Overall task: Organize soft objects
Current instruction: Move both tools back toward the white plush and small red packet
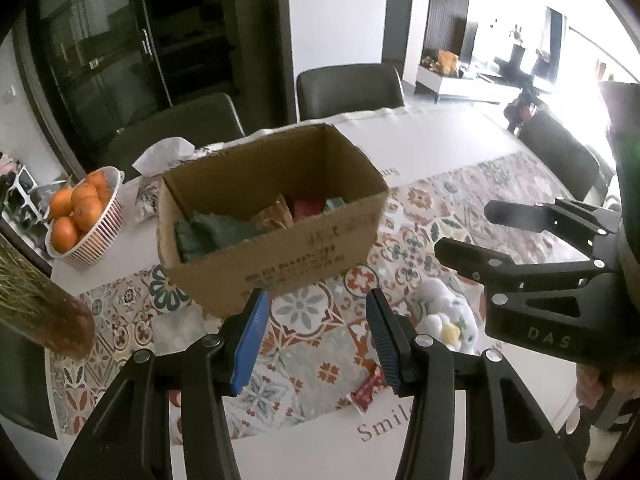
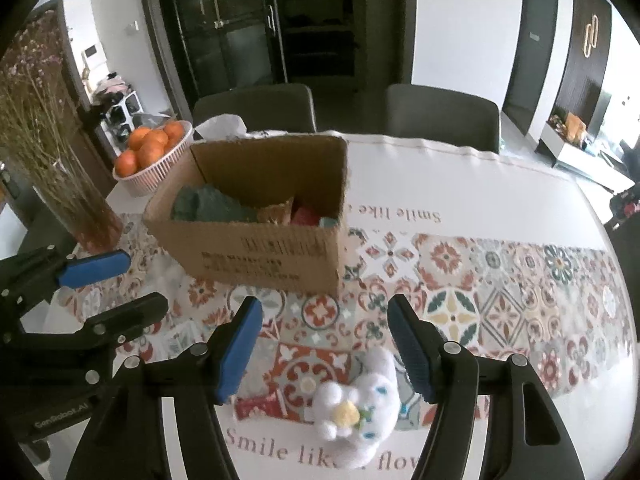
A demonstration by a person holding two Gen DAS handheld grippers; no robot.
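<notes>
From the left wrist view, the left gripper [image 1: 316, 340] hung above the patterned cloth [image 1: 320, 344] just in front of the cardboard box [image 1: 280, 248], its blue-padded fingers [image 1: 252, 340] spread wide with nothing between them. The box stood open on the bench [image 1: 440, 136] and already held several soft pieces, a dark green one [image 1: 216, 232] at its left end and brown, red and teal ones further right. To the right of the box and nearer the camera lay a white plush toy [image 1: 448, 312], partly hidden by the right gripper [image 1: 476, 236], which reached in from the side with its fingers apart and empty. A small red packet [image 1: 368, 392] lay in front of the box near the left gripper's right finger. A basket of oranges [image 1: 84, 216] sat to the left of the box. From the right wrist view, the right gripper [image 2: 324, 344] was poised above the white plush toy [image 2: 356, 400], which lay on the cloth in front of the box [image 2: 260, 248], between and a little below the wide-open fingers [image 2: 412, 348], not touched as far as I could tell. The left gripper [image 2: 132, 284] waited to the left of the box, also open. It looked like the plush was the piece in hand, about to be picked up; the next move seemed to call for lowering the right fingers around its body, closing gently, then lifting it over the box's near wall.
</notes>
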